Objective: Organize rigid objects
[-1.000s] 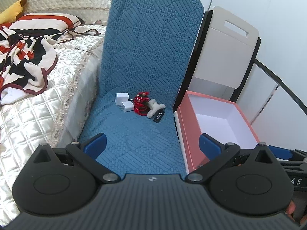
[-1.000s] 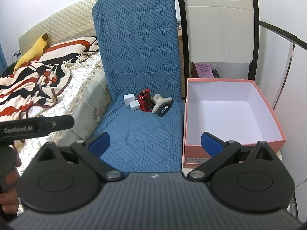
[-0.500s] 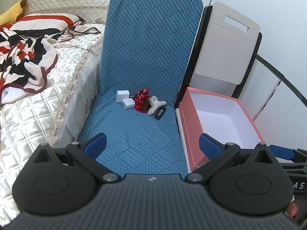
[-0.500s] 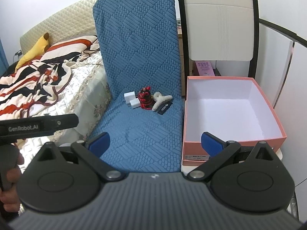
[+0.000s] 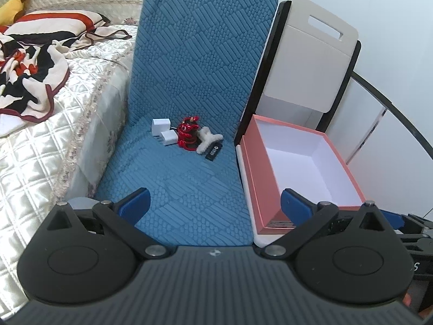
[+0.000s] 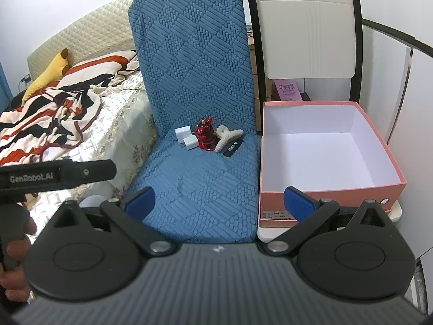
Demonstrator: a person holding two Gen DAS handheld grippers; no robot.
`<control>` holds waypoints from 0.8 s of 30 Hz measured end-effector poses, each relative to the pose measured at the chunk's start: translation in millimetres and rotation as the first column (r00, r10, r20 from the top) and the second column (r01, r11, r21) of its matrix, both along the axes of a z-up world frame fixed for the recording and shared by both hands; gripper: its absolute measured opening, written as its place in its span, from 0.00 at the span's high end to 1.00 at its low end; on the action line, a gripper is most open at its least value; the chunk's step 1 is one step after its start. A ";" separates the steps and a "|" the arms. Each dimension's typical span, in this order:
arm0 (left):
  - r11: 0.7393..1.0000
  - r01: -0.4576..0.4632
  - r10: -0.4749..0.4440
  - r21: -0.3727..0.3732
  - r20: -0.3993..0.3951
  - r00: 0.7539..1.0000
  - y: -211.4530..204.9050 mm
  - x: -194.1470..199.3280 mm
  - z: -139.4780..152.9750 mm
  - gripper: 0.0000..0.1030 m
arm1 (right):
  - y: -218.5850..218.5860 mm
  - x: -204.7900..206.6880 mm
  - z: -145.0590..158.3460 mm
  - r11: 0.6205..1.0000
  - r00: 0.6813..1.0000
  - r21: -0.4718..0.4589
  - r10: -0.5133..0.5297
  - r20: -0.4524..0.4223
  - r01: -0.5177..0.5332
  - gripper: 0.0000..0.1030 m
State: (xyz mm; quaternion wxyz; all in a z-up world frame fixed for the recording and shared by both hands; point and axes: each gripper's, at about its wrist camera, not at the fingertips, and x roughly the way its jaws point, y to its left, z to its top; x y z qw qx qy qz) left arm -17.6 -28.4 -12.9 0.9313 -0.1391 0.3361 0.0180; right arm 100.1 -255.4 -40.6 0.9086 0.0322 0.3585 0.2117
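Both the left gripper (image 5: 213, 199) and right gripper (image 6: 217, 199) are hovering with jaws spread wide, empty. The red figurine (image 6: 204, 134) is sitting well ahead of them; centring one item between the fingers, clear of its touching neighbours, is looking wise.

The chair cover (image 6: 197, 89) is blue with a raised block pattern. On it lie two white chargers (image 6: 186, 138), a glossy red and black figurine (image 6: 204, 135), a cream fuzzy clip (image 6: 226, 137) and a black stick (image 6: 233, 148). The box (image 6: 322, 146) is salmon pink outside, white inside. The blanket (image 6: 51, 116) is striped cream, black and red-orange.
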 end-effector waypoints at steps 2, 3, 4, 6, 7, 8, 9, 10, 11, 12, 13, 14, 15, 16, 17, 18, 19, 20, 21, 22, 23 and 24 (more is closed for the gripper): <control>1.000 0.001 -0.001 -0.001 -0.006 1.000 -0.3 1.7 -2.0 0.00 | -0.1 0.6 -1.4 1.000 1.000 0.001 -0.002 -0.006 0.002 0.00; 1.000 0.003 -0.003 -0.003 -0.008 1.000 -0.5 2.4 -3.2 0.00 | 0.0 0.8 -2.4 1.000 1.000 0.003 -0.002 -0.011 0.002 0.00; 1.000 0.003 -0.003 -0.005 -0.009 1.000 -0.6 3.2 -4.6 0.00 | -0.1 1.2 -3.2 1.000 1.000 0.007 -0.001 -0.015 0.001 0.00; 1.000 0.003 -0.003 -0.010 -0.009 1.000 0.1 4.6 -7.1 0.00 | -0.7 1.0 -5.2 1.000 1.000 0.014 -0.004 -0.027 0.004 0.00; 1.000 0.003 -0.003 -0.012 -0.011 1.000 0.8 5.2 -8.5 0.00 | -1.9 1.2 -5.9 1.000 0.999 0.023 -0.012 -0.030 0.013 0.00; 1.000 0.004 -0.004 -0.013 -0.013 1.000 1.5 5.6 -9.2 0.00 | -3.6 -0.2 -7.0 0.999 0.999 0.030 -0.018 -0.031 0.019 0.00; 1.000 0.006 -0.007 -0.013 -0.014 1.000 2.1 5.8 -10.6 0.00 | -3.9 -0.4 -8.4 0.999 0.999 0.034 -0.018 -0.036 0.020 0.00; 1.000 0.008 -0.008 -0.014 -0.016 1.000 2.6 5.9 -11.7 0.00 | -3.6 0.0 -9.5 0.999 0.999 0.033 -0.016 -0.042 0.017 0.00; 1.000 0.009 -0.010 -0.013 -0.020 1.000 3.1 6.4 -12.7 0.00 | -2.6 -0.6 -10.8 0.999 0.999 0.030 -0.015 -0.046 0.016 0.00; 1.000 0.011 -0.011 -0.011 -0.023 1.000 3.5 7.0 -14.0 0.00 | -2.1 -1.1 -12.0 0.999 0.999 0.030 -0.014 -0.049 0.016 0.00; 1.000 0.012 -0.012 -0.011 -0.024 1.000 4.1 7.1 -14.9 0.00 | -1.0 -1.3 -13.0 0.999 0.998 0.029 -0.013 -0.054 0.014 0.00; 1.000 0.012 -0.012 -0.012 -0.024 1.000 5.2 7.3 -15.9 0.00 | -0.2 -1.5 -13.8 1.000 0.998 0.029 -0.011 -0.057 0.012 0.00; 1.000 0.011 -0.012 -0.016 -0.025 1.000 6.7 7.3 -16.8 0.00 | 1.2 -2.2 -14.2 1.000 0.998 0.027 -0.009 -0.059 0.011 0.00; 1.000 0.011 -0.012 -0.019 -0.025 1.000 8.0 7.6 -17.8 0.00 | 2.1 -2.9 -14.1 1.000 0.998 0.027 -0.007 -0.058 0.009 0.00; 1.000 0.011 -0.012 -0.022 -0.026 1.000 9.2 7.8 -18.7 0.00 | 3.2 -3.1 -14.4 1.000 0.998 0.027 -0.003 -0.057 0.005 0.00; 1.000 0.012 -0.012 -0.024 -0.025 1.000 9.7 7.6 -19.9 0.00 | 4.0 -3.2 -14.5 1.000 0.998 0.027 -0.001 -0.058 0.003 0.00; 1.000 0.013 -0.013 -0.026 -0.025 1.000 10.9 8.1 -21.0 0.00 | 5.0 -3.3 -14.6 1.000 0.998 0.027 0.000 -0.058 0.002 0.00; 1.000 0.013 -0.013 -0.028 -0.026 1.000 11.8 8.3 -21.8 0.00 | 6.2 -3.4 -14.9 1.000 0.998 0.028 0.002 -0.058 0.000 0.00; 0.999 0.013 -0.014 -0.029 -0.026 1.000 12.6 9.1 -22.8 0.00 | 7.1 -3.4 -15.4 1.000 0.998 0.028 0.003 -0.056 -0.002 0.00; 0.999 0.014 -0.015 -0.031 -0.027 1.000 13.7 10.1 -24.1 0.00 | 8.0 -2.7 -15.9 1.000 0.999 0.029 0.005 -0.054 -0.004 0.00; 0.999 0.015 -0.015 -0.032 -0.028 0.999 13.8 10.7 -24.7 0.00 | 9.1 -2.3 -16.4 1.000 0.999 0.028 0.005 -0.052 -0.004 0.00; 0.999 0.016 -0.017 -0.033 -0.030 0.999 14.5 11.8 -25.6 0.00 | 10.2 -1.8 -16.7 1.000 0.999 0.027 0.005 -0.051 -0.003 0.00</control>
